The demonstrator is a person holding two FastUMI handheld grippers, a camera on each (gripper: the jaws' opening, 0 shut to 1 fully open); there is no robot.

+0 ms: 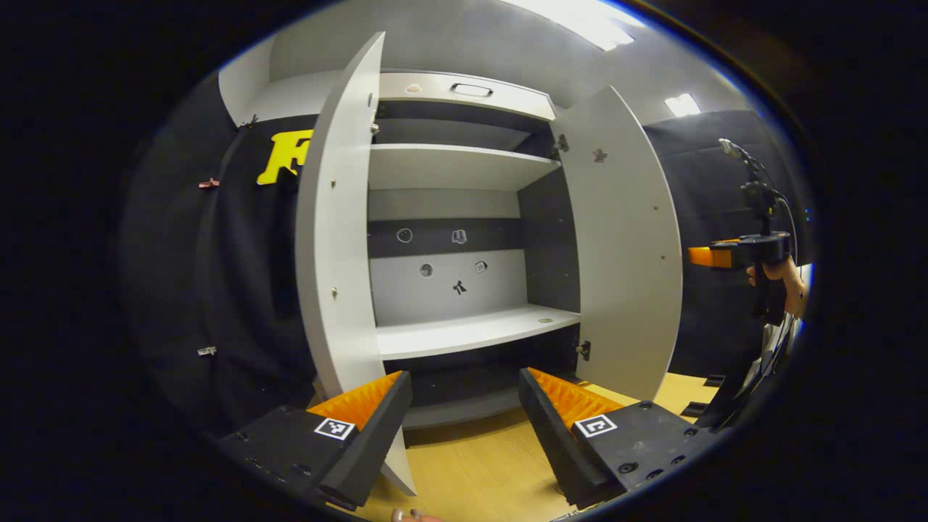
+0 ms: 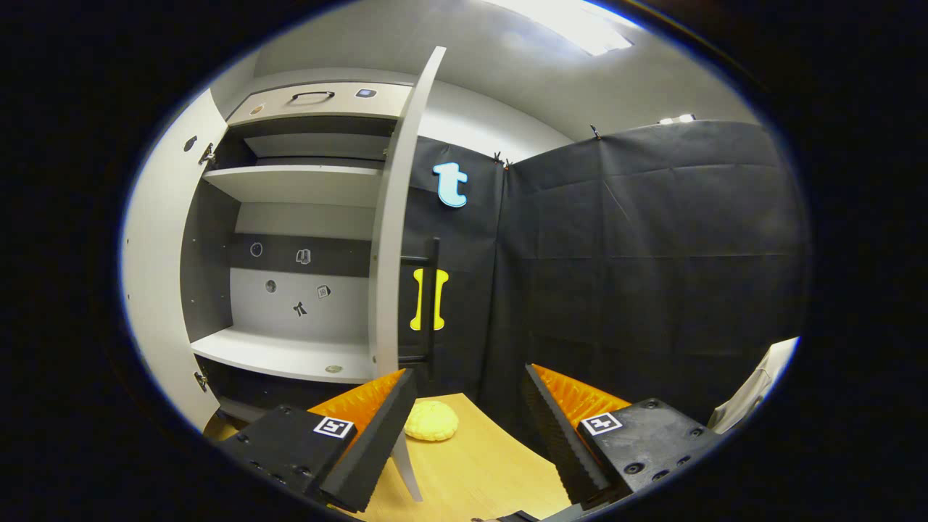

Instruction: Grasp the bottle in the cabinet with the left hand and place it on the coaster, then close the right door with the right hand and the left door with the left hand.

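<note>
The grey cabinet (image 1: 464,167) stands ahead with both doors swung open. In the left gripper view its left door (image 1: 333,254) is just beyond my left gripper (image 1: 464,395), which is open and holds nothing. The right door (image 1: 623,246) hangs open to the right. Past that door a hand holds my right gripper (image 1: 692,256) in the air. In the right gripper view my right gripper (image 2: 467,395) is open and holds nothing, with the right door (image 2: 395,239) seen edge-on just beyond its left finger. A round yellow coaster (image 2: 431,420) lies on the wooden table (image 2: 478,464) beside that door's lower corner.
The lower shelf (image 1: 471,330) carries a small round mark (image 1: 545,320). Small stickers dot the cabinet's back wall (image 1: 449,283). A drawer with a handle (image 1: 471,90) tops the cabinet. Black cloth walls (image 2: 638,275) close in on the right of the booth.
</note>
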